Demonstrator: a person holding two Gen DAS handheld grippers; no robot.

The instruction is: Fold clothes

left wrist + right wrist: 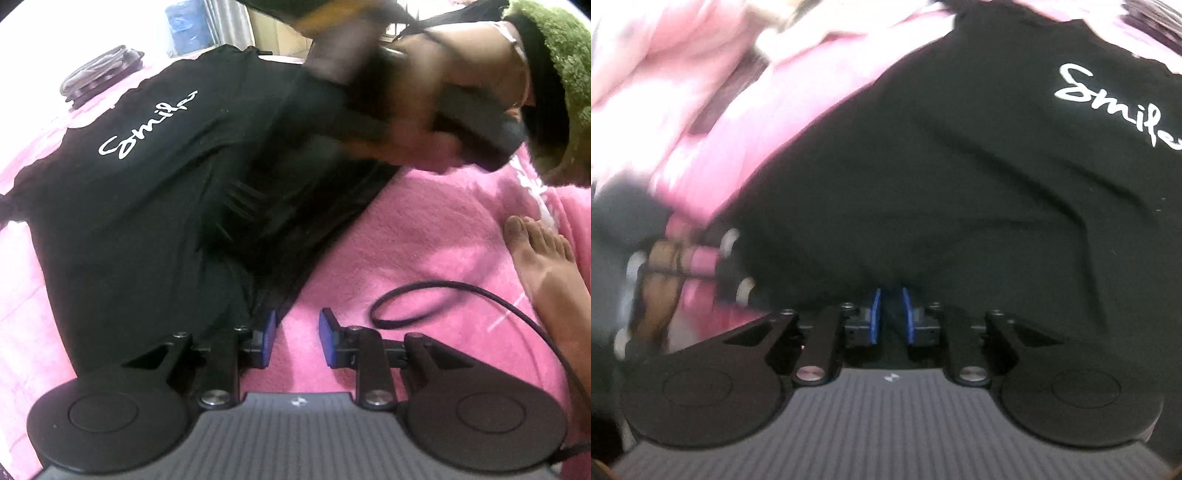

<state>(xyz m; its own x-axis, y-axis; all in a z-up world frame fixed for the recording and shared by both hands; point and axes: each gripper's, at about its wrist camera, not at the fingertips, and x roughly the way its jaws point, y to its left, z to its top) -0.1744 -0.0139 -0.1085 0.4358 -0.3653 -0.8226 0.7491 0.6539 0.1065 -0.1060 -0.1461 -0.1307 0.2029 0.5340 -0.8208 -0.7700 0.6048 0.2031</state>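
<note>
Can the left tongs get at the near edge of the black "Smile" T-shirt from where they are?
Probably yes. The left tongs stand open over the pink fleece blanket, right beside the edge of the black "Smile" T-shirt. Nothing lies between; the black cable loops off to the other side.

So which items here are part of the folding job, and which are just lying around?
In the job:
black Smile T-shirt
right gripper, shut on its cloth
left gripper, open at its hem

Lying about:
pink blanket
black cable
folded clothes
green cloth

Pink fuzzy blanket (424, 229) beneath; blue barrel (186, 26) behind.
</note>
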